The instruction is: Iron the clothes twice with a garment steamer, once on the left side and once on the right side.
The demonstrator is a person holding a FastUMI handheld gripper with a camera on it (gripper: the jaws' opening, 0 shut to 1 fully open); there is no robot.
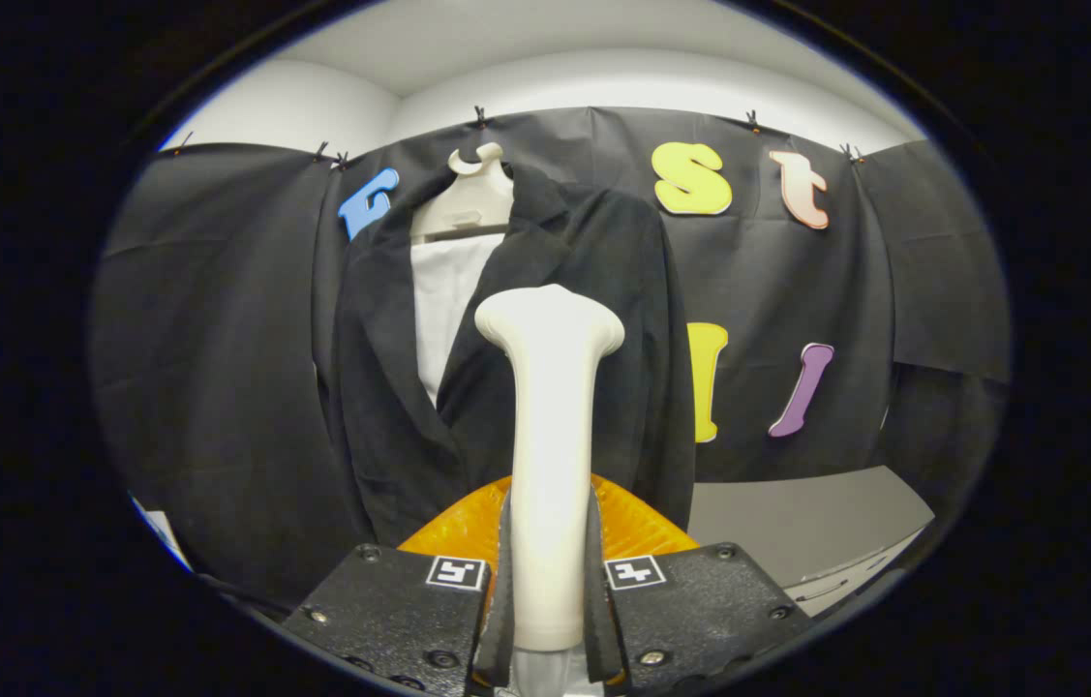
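One garment dominates the scene: a dark jacket (545, 319) hangs on a pale hanger (468, 198) hooked high on the booth's cloth wall, its front falling open over a white lining or shirt (443, 310); hung this way the cloth drops straight and loose, which suits a steaming pass down either side. Beyond the jacket on the right, lower down, a grey bench (797, 523) runs along the wall. Next in size is the garment steamer (550, 455), a cream wand standing upright between the fingers, its flared head up at the level of the jacket's chest and just in front of the inner edge of the jacket's right-hand panel; whether the head touches the cloth I cannot tell, since the wand hides the contact. Behind its lower shaft an orange ribbed part (453, 528) fans out, probably part of the tool rig; its purpose is unclear. Smallest and nearest, the gripper (550, 590) holds the steamer low on its handle; both fingers press against the shaft from either side, pinching it firmly, and a low grip keeps the head free and steers it like a pointer. Judging by the head's position near the centre line, no side is clearly underway; the next move likely calls for carrying the head onto one front panel and drawing it along the fabric.
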